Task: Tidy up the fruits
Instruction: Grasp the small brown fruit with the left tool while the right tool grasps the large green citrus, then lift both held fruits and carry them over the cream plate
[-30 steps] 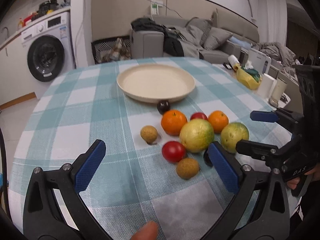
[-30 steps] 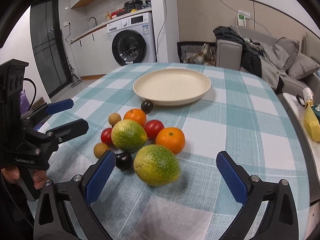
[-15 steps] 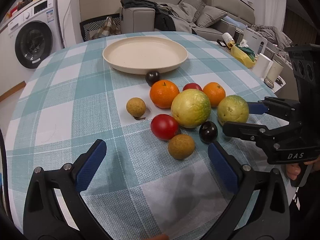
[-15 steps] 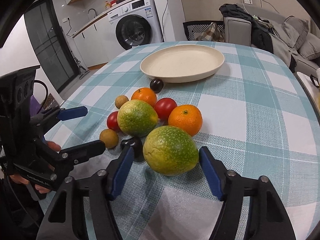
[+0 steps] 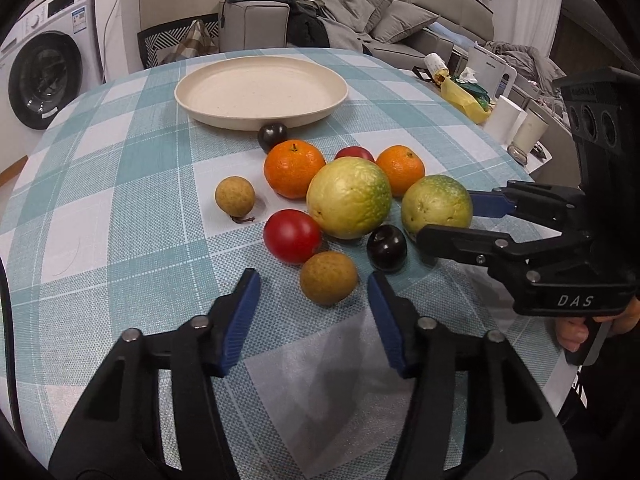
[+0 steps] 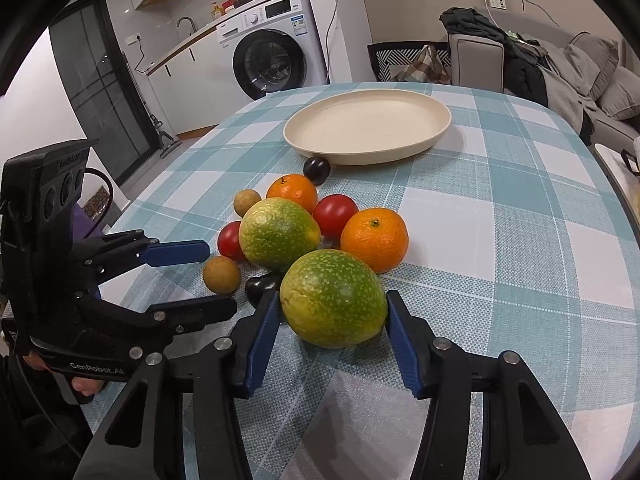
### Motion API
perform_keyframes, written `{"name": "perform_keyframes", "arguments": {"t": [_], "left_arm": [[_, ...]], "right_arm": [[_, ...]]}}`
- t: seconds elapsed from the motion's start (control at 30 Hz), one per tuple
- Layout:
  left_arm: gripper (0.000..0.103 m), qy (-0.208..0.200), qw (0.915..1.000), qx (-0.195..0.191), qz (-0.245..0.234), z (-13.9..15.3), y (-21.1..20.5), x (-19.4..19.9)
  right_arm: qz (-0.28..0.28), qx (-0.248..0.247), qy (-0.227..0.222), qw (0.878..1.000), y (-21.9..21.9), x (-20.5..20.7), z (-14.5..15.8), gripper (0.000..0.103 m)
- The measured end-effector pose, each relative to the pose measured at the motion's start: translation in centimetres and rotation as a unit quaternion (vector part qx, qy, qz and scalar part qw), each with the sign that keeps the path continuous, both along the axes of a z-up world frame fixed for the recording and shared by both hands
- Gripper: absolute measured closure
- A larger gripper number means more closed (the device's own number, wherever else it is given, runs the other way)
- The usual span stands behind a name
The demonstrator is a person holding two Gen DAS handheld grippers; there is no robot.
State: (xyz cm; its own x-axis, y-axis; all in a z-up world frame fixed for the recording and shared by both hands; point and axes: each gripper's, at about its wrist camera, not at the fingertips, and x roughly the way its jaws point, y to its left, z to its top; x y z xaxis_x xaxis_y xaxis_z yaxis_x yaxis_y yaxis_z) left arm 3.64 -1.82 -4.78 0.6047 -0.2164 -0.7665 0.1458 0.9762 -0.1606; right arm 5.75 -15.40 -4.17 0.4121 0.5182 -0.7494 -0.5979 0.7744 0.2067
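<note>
A cluster of fruit lies on the checked tablecloth in front of an empty cream plate [image 5: 260, 92]. My right gripper [image 6: 332, 312] has its blue pads on both sides of a green mottled citrus [image 6: 333, 298], also seen in the left wrist view [image 5: 436, 204]. My left gripper [image 5: 314, 292] is open around a brown longan [image 5: 328, 277], pads apart from it. A second green citrus [image 5: 349, 197], two oranges [image 5: 294, 168], red tomatoes [image 5: 292, 235], dark plums [image 5: 386, 247] and another longan [image 5: 235, 196] lie between.
The plate also shows in the right wrist view [image 6: 368, 126]. A washing machine [image 6: 272, 60] and a sofa [image 5: 360, 24] stand beyond the round table. White cups and a yellow bag [image 5: 464, 96] sit past the table's right edge.
Both grippers moved forward and down to the fruit. The right jaws narrowed onto the green citrus. The left jaws narrowed around the near longan.
</note>
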Motion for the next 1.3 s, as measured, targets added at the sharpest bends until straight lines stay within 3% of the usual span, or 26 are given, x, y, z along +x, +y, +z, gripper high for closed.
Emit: {"name": "perform_keyframes", "arguments": {"t": [0.2,0.43,0.77,1.3], "left_arm": [[0.077,0.001,0.9998,-0.014,-0.012,0.1,-0.1,-0.2],[0.077,-0.008,0.9993,-0.028,-0.022,0.4,-0.1,-0.5],[0.077,-0.051,0.9980,-0.034,-0.012,2.2,0.9,-1.3],[0.077,-0.112,0.9926,-0.021,0.040,6.2,3.3,0.8]], "right_arm": [[-0.001,0.001,0.000,1.000,0.0,0.0,0.0,0.049],[0.006,0.008,0.004,1.000,0.0,0.0,-0.1,0.049],[0.009,0.024,-0.010,1.000,-0.1,-0.4,0.4,0.050],[-0.017,0.067,-0.066,0.995,-0.4,1.0,5.1,0.050]]}}
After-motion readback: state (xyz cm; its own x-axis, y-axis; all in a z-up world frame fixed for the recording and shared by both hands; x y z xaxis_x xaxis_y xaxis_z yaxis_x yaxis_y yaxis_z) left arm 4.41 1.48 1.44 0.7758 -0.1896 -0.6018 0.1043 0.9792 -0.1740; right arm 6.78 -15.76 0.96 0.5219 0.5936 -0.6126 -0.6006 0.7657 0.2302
